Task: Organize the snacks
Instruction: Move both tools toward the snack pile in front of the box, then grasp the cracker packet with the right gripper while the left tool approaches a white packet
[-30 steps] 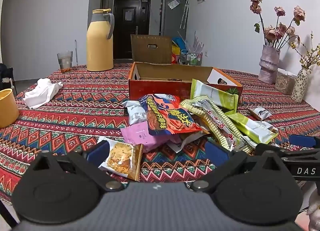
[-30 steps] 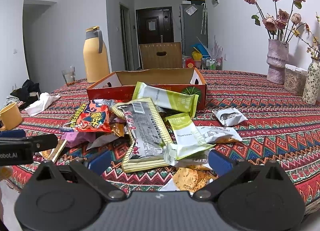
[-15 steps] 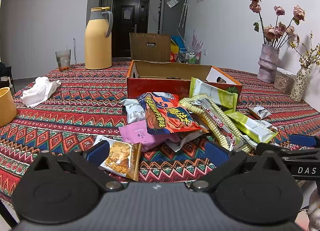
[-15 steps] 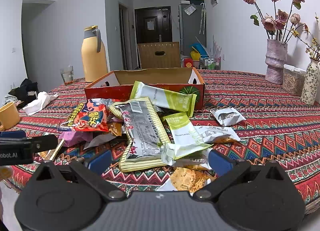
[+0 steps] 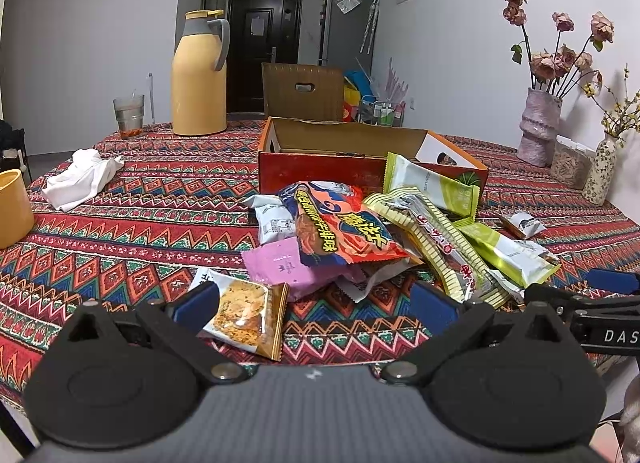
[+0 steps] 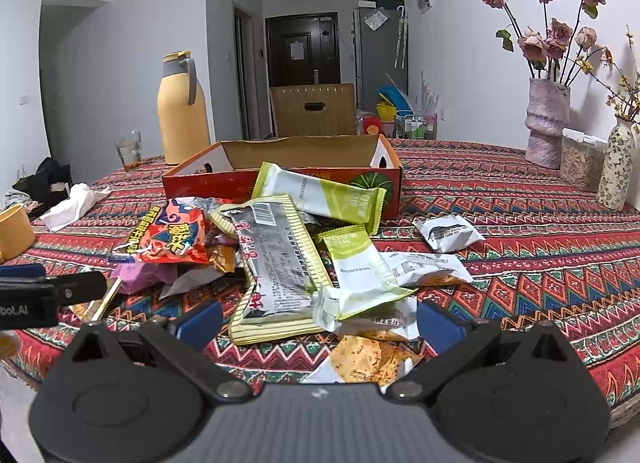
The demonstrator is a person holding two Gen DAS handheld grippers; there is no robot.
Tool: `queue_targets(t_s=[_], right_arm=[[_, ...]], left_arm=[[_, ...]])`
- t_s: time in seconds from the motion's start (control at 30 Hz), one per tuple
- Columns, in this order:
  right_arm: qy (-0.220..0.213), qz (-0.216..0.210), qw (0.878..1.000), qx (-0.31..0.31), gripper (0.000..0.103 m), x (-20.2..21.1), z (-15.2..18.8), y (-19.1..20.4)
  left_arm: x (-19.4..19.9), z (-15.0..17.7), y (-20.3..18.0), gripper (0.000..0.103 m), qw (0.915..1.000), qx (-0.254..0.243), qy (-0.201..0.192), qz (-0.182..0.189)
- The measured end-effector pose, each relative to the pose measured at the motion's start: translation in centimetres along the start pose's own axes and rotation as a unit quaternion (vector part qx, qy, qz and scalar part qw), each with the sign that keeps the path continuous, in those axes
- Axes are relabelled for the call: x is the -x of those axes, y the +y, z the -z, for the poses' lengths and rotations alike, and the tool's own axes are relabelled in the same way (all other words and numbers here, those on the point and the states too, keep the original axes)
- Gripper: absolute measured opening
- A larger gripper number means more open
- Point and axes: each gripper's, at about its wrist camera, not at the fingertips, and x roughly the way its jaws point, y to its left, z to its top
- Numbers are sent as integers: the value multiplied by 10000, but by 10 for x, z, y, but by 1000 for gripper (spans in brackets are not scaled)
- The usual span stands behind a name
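Observation:
A heap of snack packets lies on the patterned tablecloth before an open red cardboard box [image 5: 320, 173] [image 6: 224, 183]. A red chip bag [image 5: 340, 229] [image 6: 174, 239] tops a pink packet [image 5: 288, 263]. A long striped packet [image 6: 276, 267] [image 5: 440, 239] and green-white packets [image 6: 320, 195] [image 5: 432, 185] lie beside it. My left gripper [image 5: 316, 305] is open at the near table edge, its left finger beside a clear cracker packet [image 5: 244, 311]. My right gripper [image 6: 318, 323] is open, with another cracker packet [image 6: 360, 359] between its fingers, untouched.
A yellow thermos [image 5: 198, 75], a glass [image 5: 129, 115], a white cloth [image 5: 82, 177] and a yellow cup [image 5: 14, 207] stand to the left. Vases with dried flowers [image 6: 546, 123] and a clear container [image 6: 580, 163] occupy the far right. A small grey packet [image 6: 448, 233] lies apart.
Both grippers have edged slightly forward and lower toward the heap. Neither has touched or taken a packet, and the snacks have not moved.

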Motion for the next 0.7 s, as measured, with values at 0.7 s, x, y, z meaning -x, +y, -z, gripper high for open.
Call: queue_targets(t_s=[0.7], right_arm=[[745, 537, 9958, -52, 79, -34, 26, -20]], left_arm=[[-10, 4, 2, 103, 9999, 40, 153, -27]])
